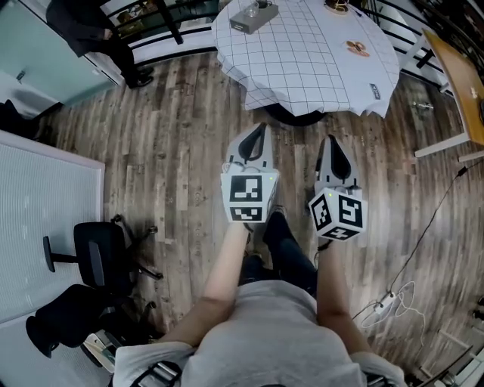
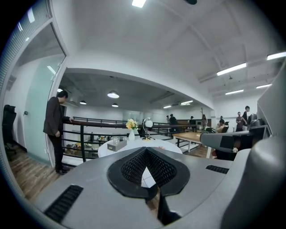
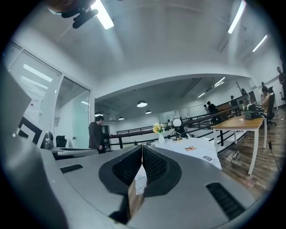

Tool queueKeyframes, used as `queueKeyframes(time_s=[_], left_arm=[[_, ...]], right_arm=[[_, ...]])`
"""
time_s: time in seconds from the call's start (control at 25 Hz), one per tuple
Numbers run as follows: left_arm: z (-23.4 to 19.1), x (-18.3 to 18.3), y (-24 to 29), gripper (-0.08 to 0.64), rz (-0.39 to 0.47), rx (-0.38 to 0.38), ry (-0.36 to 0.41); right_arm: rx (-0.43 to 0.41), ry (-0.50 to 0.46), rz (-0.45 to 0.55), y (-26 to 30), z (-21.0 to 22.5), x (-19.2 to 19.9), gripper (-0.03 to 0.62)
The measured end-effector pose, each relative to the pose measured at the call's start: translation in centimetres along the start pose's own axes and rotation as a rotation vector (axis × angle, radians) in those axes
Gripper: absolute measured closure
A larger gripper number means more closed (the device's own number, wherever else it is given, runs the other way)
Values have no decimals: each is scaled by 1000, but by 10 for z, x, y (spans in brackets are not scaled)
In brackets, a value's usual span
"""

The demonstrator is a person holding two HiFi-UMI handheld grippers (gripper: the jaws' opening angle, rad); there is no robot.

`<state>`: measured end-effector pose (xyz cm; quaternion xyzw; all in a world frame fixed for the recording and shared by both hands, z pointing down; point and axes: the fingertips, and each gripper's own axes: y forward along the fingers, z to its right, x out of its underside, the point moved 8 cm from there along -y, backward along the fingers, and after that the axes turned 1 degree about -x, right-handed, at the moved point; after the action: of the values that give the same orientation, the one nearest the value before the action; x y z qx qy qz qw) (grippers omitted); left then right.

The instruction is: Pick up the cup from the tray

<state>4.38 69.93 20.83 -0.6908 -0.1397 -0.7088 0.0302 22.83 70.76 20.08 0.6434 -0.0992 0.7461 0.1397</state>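
Both grippers are held out level over the wooden floor, short of a round table (image 1: 302, 60) with a checked white cloth. My left gripper (image 1: 261, 130) is shut with nothing in it, and so is my right gripper (image 1: 331, 140). In the left gripper view the jaws (image 2: 145, 151) meet at their tips, with the table (image 2: 134, 146) beyond them. The right gripper view shows its jaws (image 3: 142, 147) closed too, the table (image 3: 192, 146) ahead on the right. I cannot make out a cup or a tray in any view.
On the table stand a grey box (image 1: 253, 17), a vase of flowers (image 2: 131, 129) and a round lamp (image 2: 147, 124). A person (image 1: 98, 30) stands by a black railing at the left. An office chair (image 1: 98, 257) is behind left, a wooden desk (image 1: 461, 75) to the right, and cables (image 1: 393, 302) lie on the floor.
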Motion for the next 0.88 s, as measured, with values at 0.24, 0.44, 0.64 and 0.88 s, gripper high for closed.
queueKeyframes(time_s=[0.24,0.44,0.64,0.88], left_arm=[[6,-24,78,552,8,-18,13],[0,-30,123,552,-6,-50,13],[-9,-25,153,552,-39,-75,13],[-24,-25,188,552,-53,-82,13]], right_arm=[[-29,7,16,68,50,-18,583],[-40,19,13,113,82,-23,583],[-53,39,-8,144,95,-15,583],[-67,42,-22,183,100,-12,583]])
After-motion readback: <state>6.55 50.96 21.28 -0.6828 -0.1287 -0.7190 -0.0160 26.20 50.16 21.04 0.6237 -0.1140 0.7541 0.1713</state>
